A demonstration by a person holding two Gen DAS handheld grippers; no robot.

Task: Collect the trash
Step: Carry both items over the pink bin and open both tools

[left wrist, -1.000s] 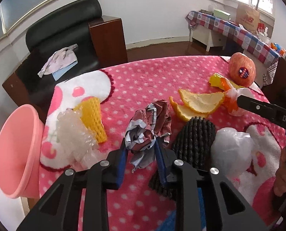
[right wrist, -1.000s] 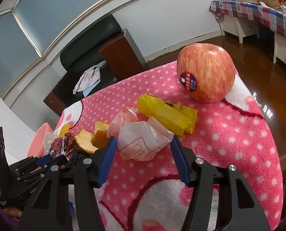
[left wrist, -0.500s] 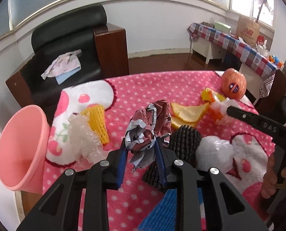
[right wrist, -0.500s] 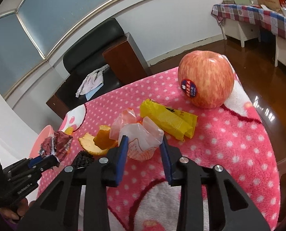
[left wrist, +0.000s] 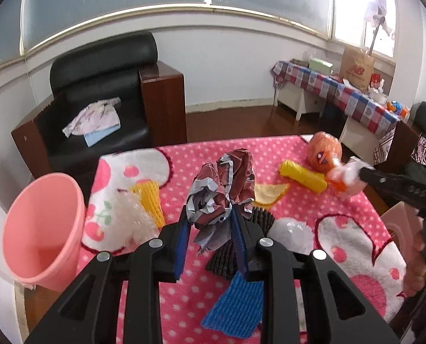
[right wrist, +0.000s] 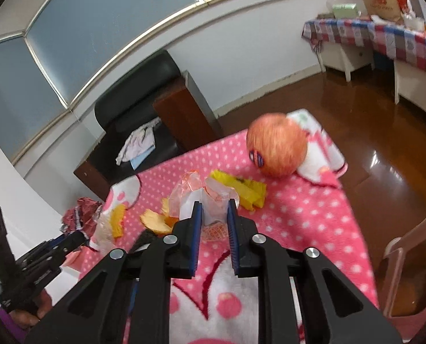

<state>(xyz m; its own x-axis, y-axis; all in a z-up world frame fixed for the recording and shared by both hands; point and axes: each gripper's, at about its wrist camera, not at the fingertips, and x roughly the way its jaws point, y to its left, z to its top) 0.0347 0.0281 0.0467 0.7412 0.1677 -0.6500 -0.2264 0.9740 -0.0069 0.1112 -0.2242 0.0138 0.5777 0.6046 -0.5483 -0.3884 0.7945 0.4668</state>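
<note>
Pink polka-dot fleece covers the tabletop (left wrist: 284, 149), with a black armchair (left wrist: 98, 109) behind its far edge and a pink bin (left wrist: 40, 229) hanging off the left edge. Over the last second I have closed my right gripper (right wrist: 214, 215) on the plastic wrapper (right wrist: 210, 197): the fingers were wide around it, now they are narrow and pinching it, and it has come up off the fleece. My left gripper (left wrist: 210, 223) has kept its fingers narrow on the crumpled paper wad (left wrist: 224, 183) and has risen too, so the tabletop sits lower in both views. I read this as both pieces secured and ready to carry to the bin.

Both grippers point forward and slightly down across the tabletop, the left nearer the bin, the right near the right edge. Left behind are the orange peel (right wrist: 155, 220), yellow wrapper (right wrist: 241, 192), bubble wrap (left wrist: 132, 220), yellow foam net (left wrist: 149, 200), black net (left wrist: 235, 252), blue net (left wrist: 235, 309) and white bag (left wrist: 290, 229). An apple (right wrist: 276, 146) by the far right corner is probably not trash.
</note>
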